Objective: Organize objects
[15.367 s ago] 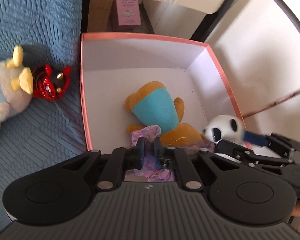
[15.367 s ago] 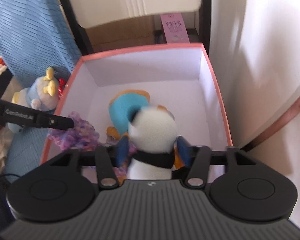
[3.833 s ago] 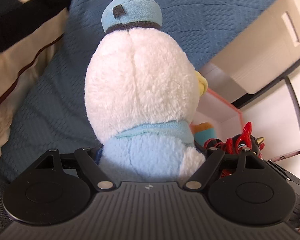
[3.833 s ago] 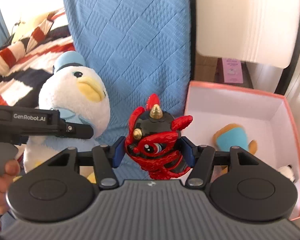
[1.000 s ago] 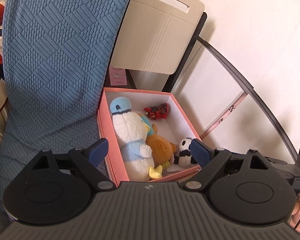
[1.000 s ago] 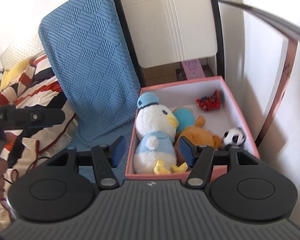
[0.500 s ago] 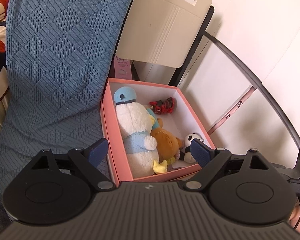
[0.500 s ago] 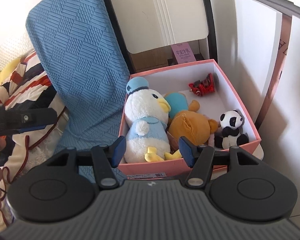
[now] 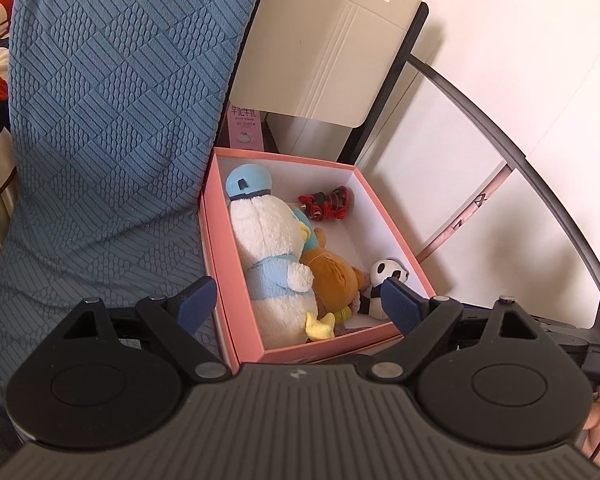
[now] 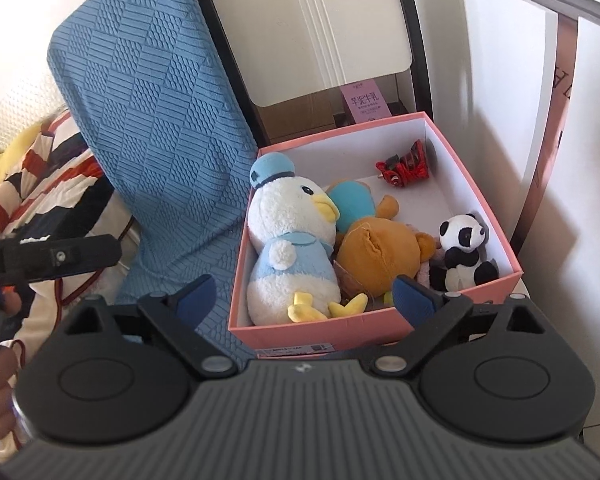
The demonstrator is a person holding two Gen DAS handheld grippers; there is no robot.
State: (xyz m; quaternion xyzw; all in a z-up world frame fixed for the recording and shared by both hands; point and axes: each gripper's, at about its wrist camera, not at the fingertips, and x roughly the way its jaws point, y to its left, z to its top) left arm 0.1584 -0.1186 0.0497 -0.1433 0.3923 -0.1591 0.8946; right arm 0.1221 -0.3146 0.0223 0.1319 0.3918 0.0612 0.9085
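Blue quilted cover (image 10: 152, 120) backs the scene; ahead of both empty grippers, left gripper (image 9: 296, 300) spread wide and right gripper (image 10: 306, 294) just opened wide, pink cardboard box (image 10: 340, 330) holds the plush toys.

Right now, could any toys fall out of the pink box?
Maybe. The duck plush sticks up above the pink box rim, so a bump might tip it out. The box's near corner seems to overhang its stand, so a nudge might shift it. The panda plush sits low and looks safe.
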